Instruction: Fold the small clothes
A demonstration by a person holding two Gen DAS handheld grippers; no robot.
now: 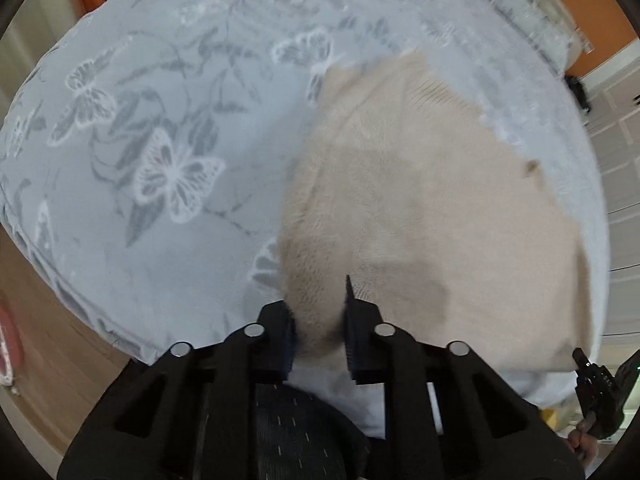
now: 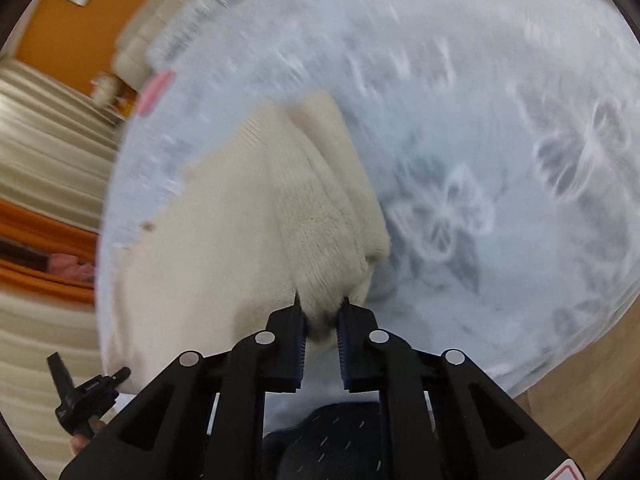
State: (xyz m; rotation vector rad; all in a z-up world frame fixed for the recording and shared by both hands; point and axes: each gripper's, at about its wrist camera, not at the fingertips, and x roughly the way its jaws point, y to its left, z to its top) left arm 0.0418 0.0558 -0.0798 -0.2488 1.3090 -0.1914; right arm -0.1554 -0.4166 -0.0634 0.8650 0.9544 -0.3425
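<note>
A cream knitted garment (image 1: 420, 200) lies on a pale blue bedspread printed with butterflies (image 1: 160, 140). My left gripper (image 1: 320, 312) is shut on the garment's near left edge, cloth bunched between its black fingers. In the right wrist view the same cream garment (image 2: 224, 240) has a thick folded ridge running toward the camera, and my right gripper (image 2: 322, 312) is shut on the near end of that ridge. The other gripper shows small at the lower edge of each view, the right one (image 1: 592, 384) and the left one (image 2: 84, 392).
The butterfly bedspread (image 2: 500, 160) covers a bed with wooden floor (image 1: 52, 352) beside it. Orange walls (image 2: 72, 32) and cream curtains (image 2: 40, 128) stand beyond. A pink item (image 2: 154, 88) lies at the bed's far edge. Dark patterned trousers (image 1: 296, 432) show below the fingers.
</note>
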